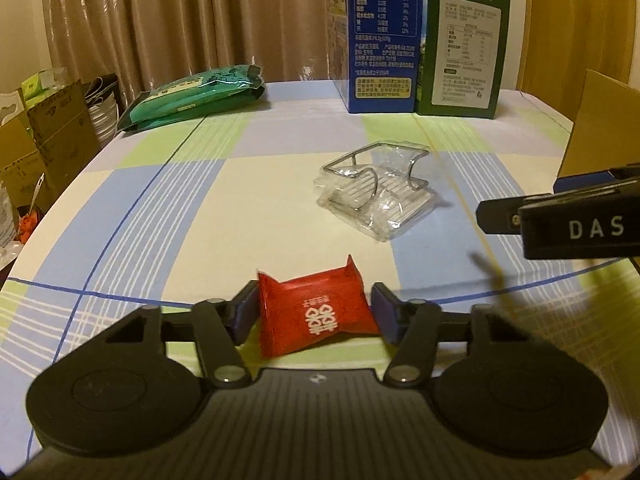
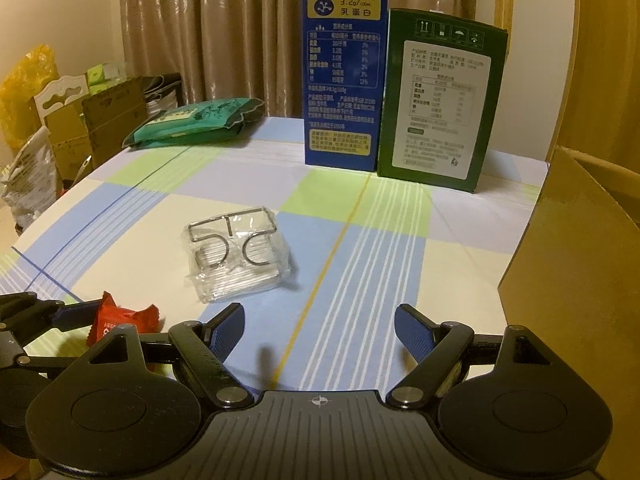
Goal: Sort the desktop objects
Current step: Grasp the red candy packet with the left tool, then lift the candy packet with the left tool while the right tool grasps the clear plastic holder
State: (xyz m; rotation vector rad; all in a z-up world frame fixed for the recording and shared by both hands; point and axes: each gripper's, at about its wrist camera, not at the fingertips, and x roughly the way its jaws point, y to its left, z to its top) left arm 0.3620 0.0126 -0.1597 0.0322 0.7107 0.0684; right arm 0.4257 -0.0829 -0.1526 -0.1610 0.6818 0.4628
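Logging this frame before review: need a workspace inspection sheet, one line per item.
Surface: checked tablecloth, flat.
Job's things: red sachet between left gripper pads; wire rack in clear wrap at centre; cardboard box at right.
Clutter: blue carton and green carton upright, side by side; green packets lying flat.
Grippers: left gripper pads against the sachet; right gripper open, empty.
Cables: nothing seen.
Surroundings: curtain; boxes and bags beside table.
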